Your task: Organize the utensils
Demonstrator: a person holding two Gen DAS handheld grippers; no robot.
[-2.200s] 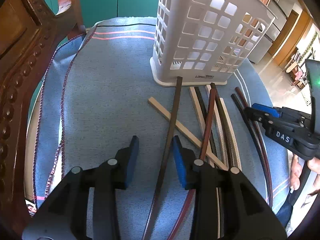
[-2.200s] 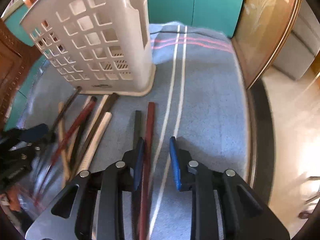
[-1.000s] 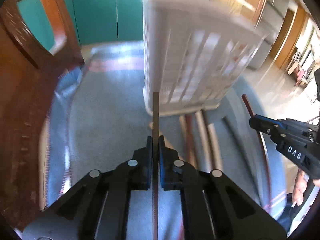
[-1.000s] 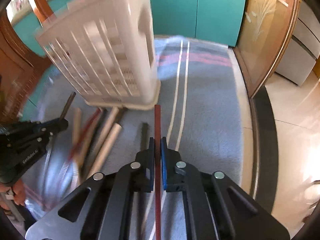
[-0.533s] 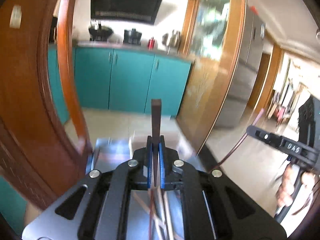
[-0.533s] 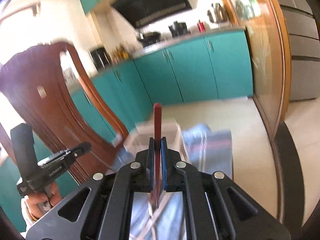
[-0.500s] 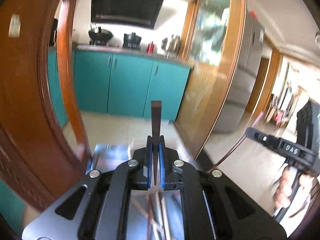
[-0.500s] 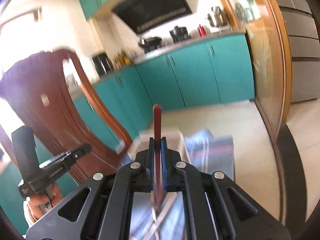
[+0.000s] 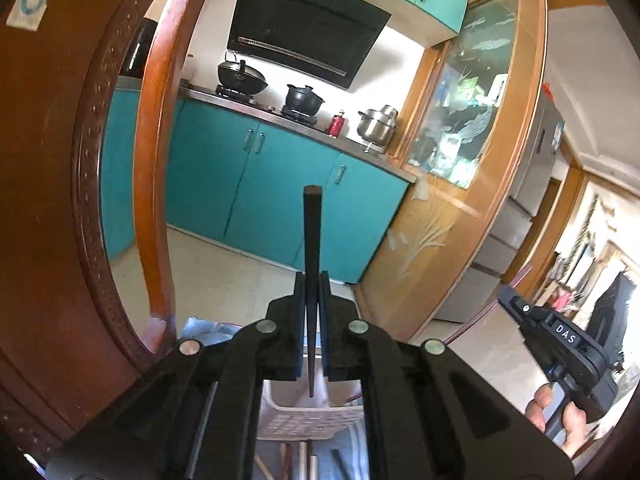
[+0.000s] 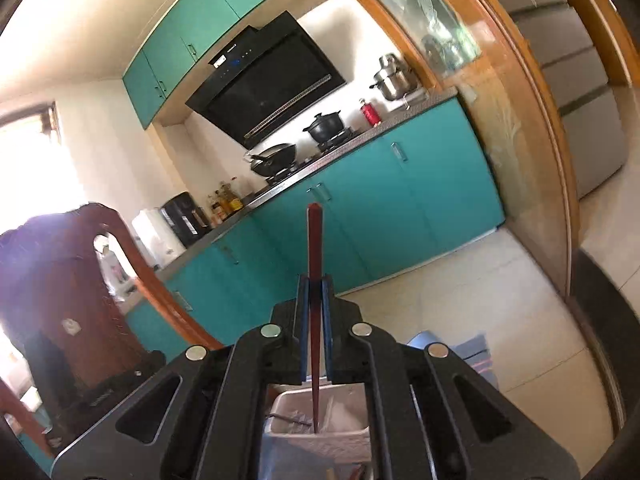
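Observation:
My left gripper [image 9: 311, 280] is shut on a dark brown chopstick [image 9: 311, 236] and holds it upright, its lower tip over the open top of the white lattice basket [image 9: 304, 420]. My right gripper [image 10: 315, 282] is shut on a reddish-brown chopstick [image 10: 314, 248], also upright, its lower tip inside the mouth of the basket [image 10: 320, 432]. The right gripper also shows at the right edge of the left wrist view [image 9: 560, 340]. Several more chopsticks [image 9: 308, 460] lie on the blue cloth in front of the basket.
A carved wooden chair back [image 9: 80, 160] stands close on the left. Teal kitchen cabinets [image 9: 280, 200], a stove with pots and a range hood are beyond. A wood-framed glass partition [image 9: 460, 200] is to the right. The blue striped cloth [image 10: 472, 352] covers the table.
Both grippers closed on chopsticks on the cloth, lifted them and tilted them upright. Now both sit higher, chopstick tips over the basket opening.

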